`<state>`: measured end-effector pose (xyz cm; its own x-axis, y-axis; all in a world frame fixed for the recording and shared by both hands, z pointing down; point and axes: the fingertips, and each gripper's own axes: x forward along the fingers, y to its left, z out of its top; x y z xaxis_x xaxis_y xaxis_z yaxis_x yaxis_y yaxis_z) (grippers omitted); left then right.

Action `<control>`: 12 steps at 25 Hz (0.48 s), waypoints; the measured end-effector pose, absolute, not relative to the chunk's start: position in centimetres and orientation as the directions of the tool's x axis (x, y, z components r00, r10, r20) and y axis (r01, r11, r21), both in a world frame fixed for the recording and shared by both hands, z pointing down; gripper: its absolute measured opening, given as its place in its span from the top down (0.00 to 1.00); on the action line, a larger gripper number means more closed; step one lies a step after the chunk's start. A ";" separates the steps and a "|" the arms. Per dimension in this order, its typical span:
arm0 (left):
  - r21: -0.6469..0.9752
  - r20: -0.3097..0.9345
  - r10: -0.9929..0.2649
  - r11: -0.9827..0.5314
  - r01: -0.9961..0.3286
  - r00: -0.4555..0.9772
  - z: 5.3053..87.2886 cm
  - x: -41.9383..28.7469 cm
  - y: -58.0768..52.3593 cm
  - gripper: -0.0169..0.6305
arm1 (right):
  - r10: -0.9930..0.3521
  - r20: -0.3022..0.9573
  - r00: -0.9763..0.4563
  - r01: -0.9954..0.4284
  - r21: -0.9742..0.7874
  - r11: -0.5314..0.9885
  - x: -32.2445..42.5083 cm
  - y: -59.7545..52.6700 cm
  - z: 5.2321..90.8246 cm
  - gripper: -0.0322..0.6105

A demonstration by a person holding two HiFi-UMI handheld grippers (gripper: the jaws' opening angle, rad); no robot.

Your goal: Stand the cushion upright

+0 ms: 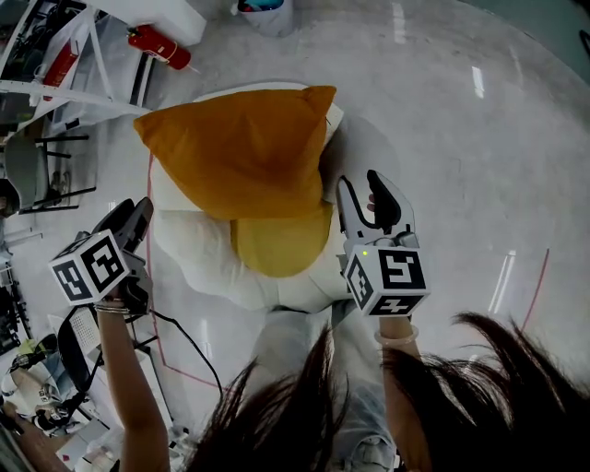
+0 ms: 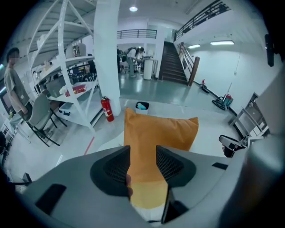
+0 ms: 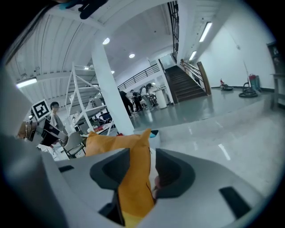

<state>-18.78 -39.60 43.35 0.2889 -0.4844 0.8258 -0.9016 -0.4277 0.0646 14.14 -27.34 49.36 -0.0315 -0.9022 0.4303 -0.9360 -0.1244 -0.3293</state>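
Looking down in the head view, we find hair spread across the bottom edge, covering the floor there and part of both forearms. The cushion stands on edge on a white seat, and its own bulk hides where its base meets the seat. Below it lies a paler yellow patch; we cannot tell whether that is the cushion's lower face or a second one. A bin is cut off at the top edge.

We see the left gripper off the seat's left side, apart from the cushion. Its own view shows the jaws parted with nothing touching them, and the cushion shows only beyond, through the gap. The right gripper is just beside the cushion's right edge, and from above we cannot settle whether they touch. The right gripper view tells more: the jaws are spread and the cushion's edge rises in the gap, close against one jaw with clear space to the other — released, not pinched.

Only the left gripper view gives us the cushion's broad face, with an extinguisher by a column and stairs behind. The right gripper view sees the cushion nearly edge-on.
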 end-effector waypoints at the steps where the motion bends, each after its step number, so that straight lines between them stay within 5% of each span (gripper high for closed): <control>1: 0.071 0.826 -0.480 -0.433 -0.899 0.297 43.9 -18.1 -38.4 0.72 | -0.902 0.431 -0.035 -0.935 -0.332 -0.123 14.5 -26.2 50.1 0.66; 12: 0.074 0.836 -0.471 -0.412 -0.908 0.282 44.6 -16.1 -36.3 0.72 | -0.860 0.495 -0.119 -0.938 -0.341 -0.066 14.0 -24.8 50.6 0.66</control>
